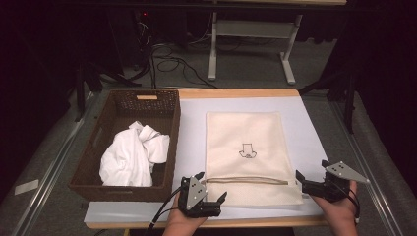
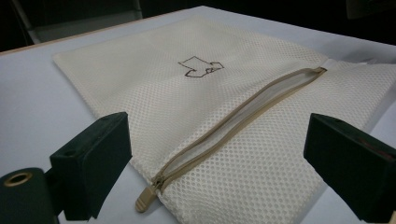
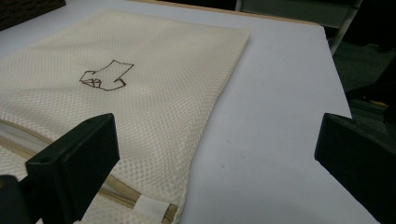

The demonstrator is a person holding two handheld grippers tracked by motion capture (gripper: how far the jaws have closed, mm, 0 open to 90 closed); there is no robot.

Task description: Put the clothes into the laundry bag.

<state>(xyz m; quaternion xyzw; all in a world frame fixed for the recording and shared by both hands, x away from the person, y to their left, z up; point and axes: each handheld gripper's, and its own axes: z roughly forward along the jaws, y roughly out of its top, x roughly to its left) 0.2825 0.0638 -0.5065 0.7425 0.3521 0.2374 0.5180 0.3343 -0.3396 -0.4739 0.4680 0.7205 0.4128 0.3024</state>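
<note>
A cream mesh laundry bag [image 1: 244,142] lies flat on the white table sheet, with a small drawn emblem [image 1: 247,150] in its middle. Its tan zipper [image 1: 246,180] runs across the near end and looks partly parted in the left gripper view. My left gripper [image 1: 211,185] sits at the bag's near left corner, jaws open. The zipper pull [image 2: 145,199] lies on the table between them, untouched. My right gripper [image 1: 312,168] stands open at the bag's near right edge. The zipper's far end [image 3: 152,207] lies by its left jaw, with nothing held.
A dark woven basket [image 1: 88,182] stands left of the bag with a crumpled white cloth [image 1: 130,155] inside. The table's wooden front edge [image 1: 275,222] runs just under both hands. Beyond the far edge are desk legs [image 1: 212,49] and floor cables [image 1: 172,61].
</note>
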